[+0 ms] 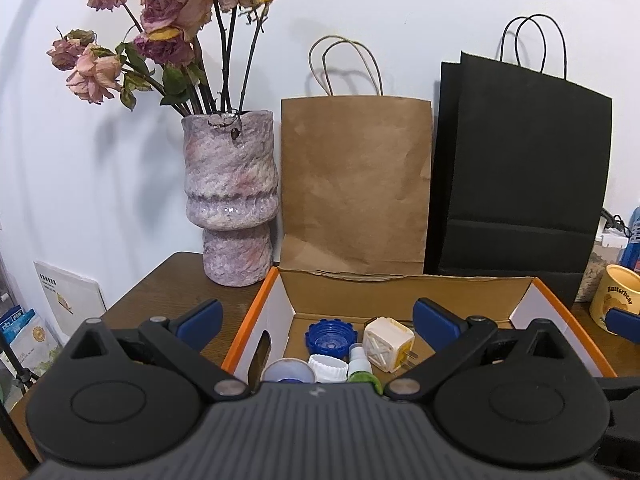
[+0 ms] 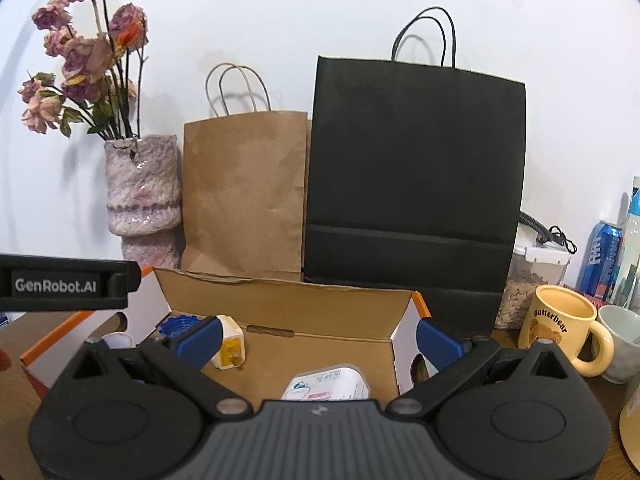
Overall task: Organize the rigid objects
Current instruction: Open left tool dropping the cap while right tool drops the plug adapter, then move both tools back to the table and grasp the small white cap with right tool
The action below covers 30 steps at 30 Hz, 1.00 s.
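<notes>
Both grippers hover over an open cardboard box (image 1: pixel 400 292) at lower centre of each view. Neither holds anything.

Left gripper (image 1: pixel 318 322): jaws spread wide, nothing between them. Below it, in the box's left end, small items sit packed close together: blue cap (image 1: pixel 330 334), white plug (image 1: pixel 389 343), white ribbed cap (image 1: pixel 328 367), green-bottomed bottle (image 1: pixel 360 366), and a pale round lid (image 1: pixel 286 372) partly hidden by the gripper body. Judgement: they are grouped at one end to leave the rest of the floor free.

Right gripper (image 2: pixel 320 338): jaws also spread, empty. Just under it, lower centre of the right view, a white printed pack (image 2: pixel 326 384) lies flat on the box floor, well apart from the plug cluster.

Box flaps stand upright, so access is from above only.

Background, upper half of frames: vase (image 1: pixel 230 196) with dried roses at left, brown bag (image 1: pixel 356 184) in the middle, black bag (image 1: pixel 520 176) at right, all just behind the box. A yellow mug (image 2: pixel 560 328) stands right of the box, outside it.

Judgement: the mug may be a remaining rigid item; it is wide for these jaws, so the handle or rim looks the likelier hold.
</notes>
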{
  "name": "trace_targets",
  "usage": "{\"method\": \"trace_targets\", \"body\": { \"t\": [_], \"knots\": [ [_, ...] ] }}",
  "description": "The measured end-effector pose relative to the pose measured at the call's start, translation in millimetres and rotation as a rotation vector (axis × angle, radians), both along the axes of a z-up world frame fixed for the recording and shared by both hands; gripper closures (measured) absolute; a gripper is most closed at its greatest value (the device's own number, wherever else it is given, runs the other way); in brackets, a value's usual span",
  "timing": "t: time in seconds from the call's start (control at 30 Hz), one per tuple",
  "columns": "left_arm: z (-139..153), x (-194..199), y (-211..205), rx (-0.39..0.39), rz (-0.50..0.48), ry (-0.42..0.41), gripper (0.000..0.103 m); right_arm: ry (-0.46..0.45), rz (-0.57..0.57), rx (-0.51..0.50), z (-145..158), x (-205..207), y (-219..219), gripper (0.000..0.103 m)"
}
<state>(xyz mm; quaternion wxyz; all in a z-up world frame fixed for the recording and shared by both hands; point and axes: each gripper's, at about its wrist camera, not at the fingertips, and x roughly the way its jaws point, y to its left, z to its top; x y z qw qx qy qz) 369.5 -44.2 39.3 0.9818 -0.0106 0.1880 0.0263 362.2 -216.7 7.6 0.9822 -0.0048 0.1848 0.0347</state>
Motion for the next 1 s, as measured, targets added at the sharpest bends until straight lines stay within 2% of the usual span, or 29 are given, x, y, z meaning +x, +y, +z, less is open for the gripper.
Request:
{"method": "trace_targets", "body": {
  "t": [0.3,1.0],
  "knots": [
    [6.1,-25.2,-1.4,0.0,-0.018,-0.022,0.0,-0.008,0.02,0.001,5.9,-20.4,-7.7,0.0],
    [-3.6,-91.6,-14.1,0.007,-0.004,0.029,0.0,-0.003,0.063,-0.022,6.2,-86.6,-48.5,0.0]
  ]
}}
